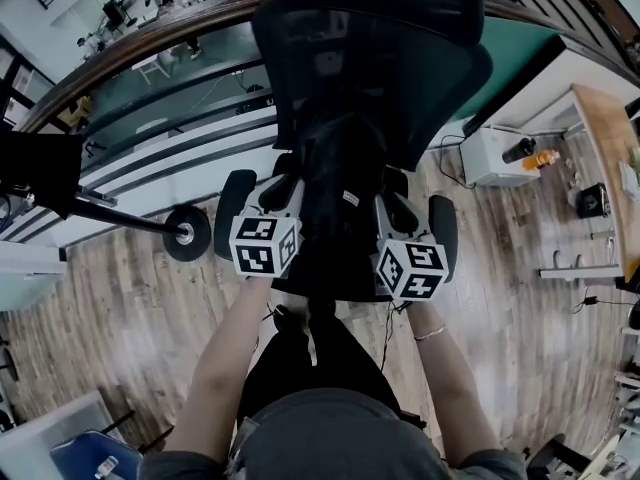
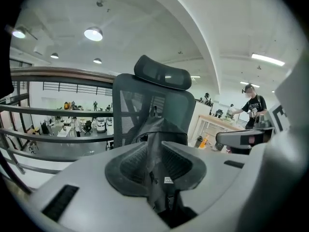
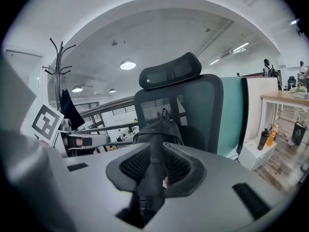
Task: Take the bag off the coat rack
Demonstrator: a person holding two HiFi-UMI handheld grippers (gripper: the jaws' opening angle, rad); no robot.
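A black bag (image 1: pixel 335 173) sits on the seat of a dark mesh office chair (image 1: pixel 370 28), between my two grippers. My left gripper (image 1: pixel 288 193) is at the bag's left side and my right gripper (image 1: pixel 393 206) at its right. In the left gripper view a fold of the bag (image 2: pixel 157 129) runs between the pads, and the left gripper (image 2: pixel 155 161) is shut on it. In the right gripper view the right gripper (image 3: pixel 155 166) is likewise shut on a strap or fold of the bag (image 3: pixel 161 124). The coat rack (image 3: pixel 58 57) stands apart at the left, with a dark garment (image 3: pixel 70 108) hanging on it.
The rack's round base (image 1: pixel 187 233) rests on the wood floor at the left. A glass railing (image 1: pixel 180 78) runs behind the chair. A white cabinet (image 1: pixel 495 153) with bottles and a wooden table (image 1: pixel 610 148) stand at the right. A person (image 2: pixel 252 105) stands at that table.
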